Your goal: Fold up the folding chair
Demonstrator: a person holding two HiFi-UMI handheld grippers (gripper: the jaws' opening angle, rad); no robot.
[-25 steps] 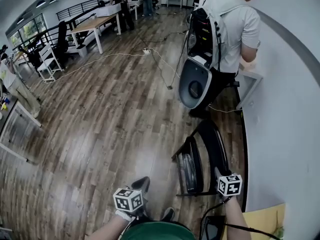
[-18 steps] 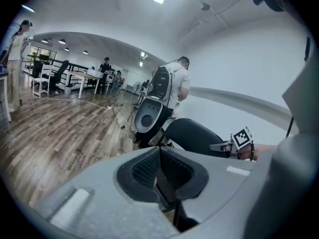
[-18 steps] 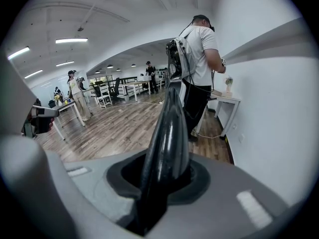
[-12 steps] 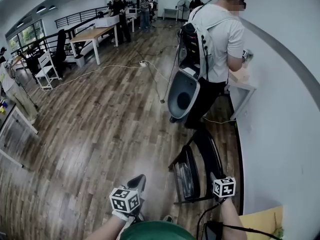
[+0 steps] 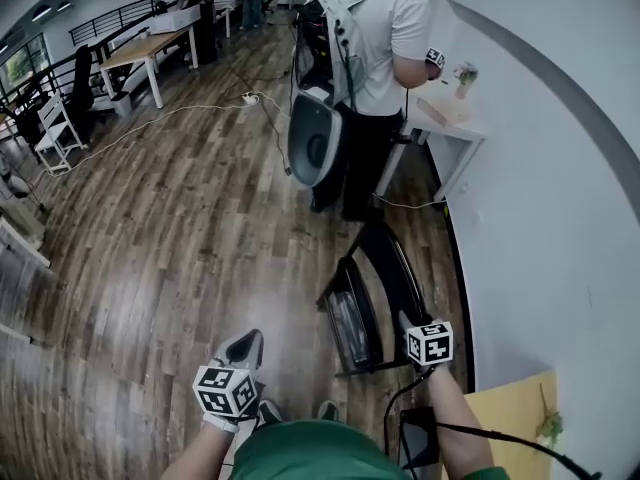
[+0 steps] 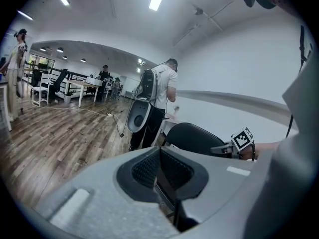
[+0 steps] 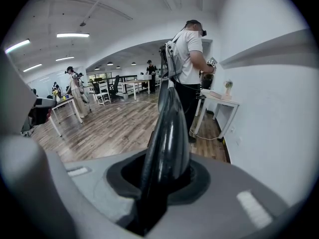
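Observation:
The black folding chair (image 5: 385, 268) stands by the white wall, its seat (image 5: 350, 326) tipped up close to the backrest. My right gripper (image 5: 410, 323) is shut on the top edge of the backrest, which fills the right gripper view as a glossy black blade (image 7: 167, 123) between the jaws (image 7: 159, 178). My left gripper (image 5: 245, 346) hangs over the wooden floor left of the chair, shut with nothing in it (image 6: 158, 156). The left gripper view shows the chair back (image 6: 192, 138) and the right gripper (image 6: 224, 148) on it.
A person with a backpack (image 5: 365, 28) stands just beyond the chair at a small white table (image 5: 445, 128). The curved white wall (image 5: 540, 218) runs along the right. A cable (image 5: 180, 118) crosses the floor; desks and chairs stand far left. A yellow board (image 5: 510, 418) lies near right.
My left gripper has lifted and drifted a little left. The right gripper keeps its hold on the chair back. The head view has tilted, so the person and table sit higher in frame.

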